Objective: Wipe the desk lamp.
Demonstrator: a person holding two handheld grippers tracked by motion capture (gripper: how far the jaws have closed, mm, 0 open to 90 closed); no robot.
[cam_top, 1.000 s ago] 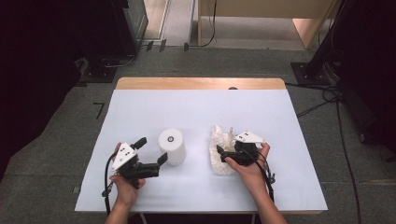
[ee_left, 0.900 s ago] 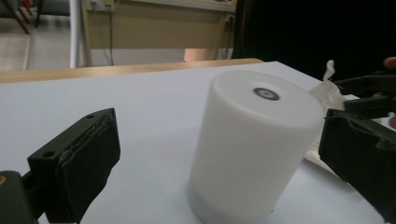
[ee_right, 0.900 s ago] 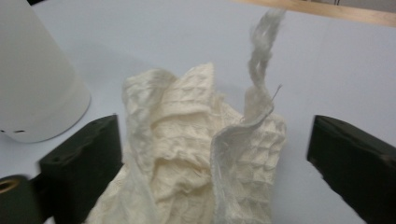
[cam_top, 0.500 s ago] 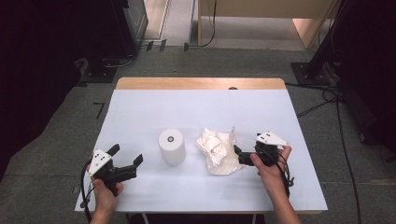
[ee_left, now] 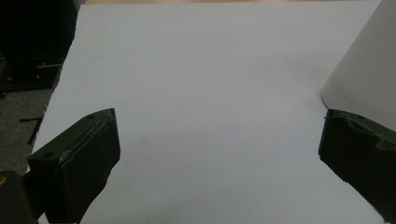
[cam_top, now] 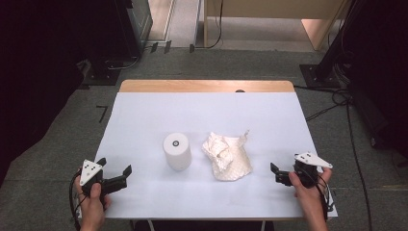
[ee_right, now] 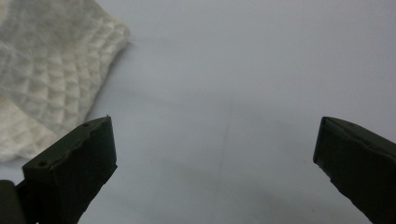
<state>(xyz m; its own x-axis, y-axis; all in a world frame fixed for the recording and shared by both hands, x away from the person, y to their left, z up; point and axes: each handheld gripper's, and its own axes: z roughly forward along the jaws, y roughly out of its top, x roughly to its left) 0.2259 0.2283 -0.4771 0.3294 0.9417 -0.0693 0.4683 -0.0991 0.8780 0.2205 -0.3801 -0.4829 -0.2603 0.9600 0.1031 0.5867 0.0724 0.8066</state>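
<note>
Since the earlier frames I've pulled both tongs out to the table's near corners, and the right tongs (cam_top: 278,174) have just been opening, nothing between them. The left tongs (cam_top: 117,173) gape wide, empty too. The crumpled sheet (cam_top: 227,156) lies mid-table just beside the roll (cam_top: 176,150), well apart from both tongs. I judge the tear-off finished; any next move needs a fresh reach inward.

Paper roll (cam_top: 176,150) stands left of crumpled towel (cam_top: 227,157)
</note>
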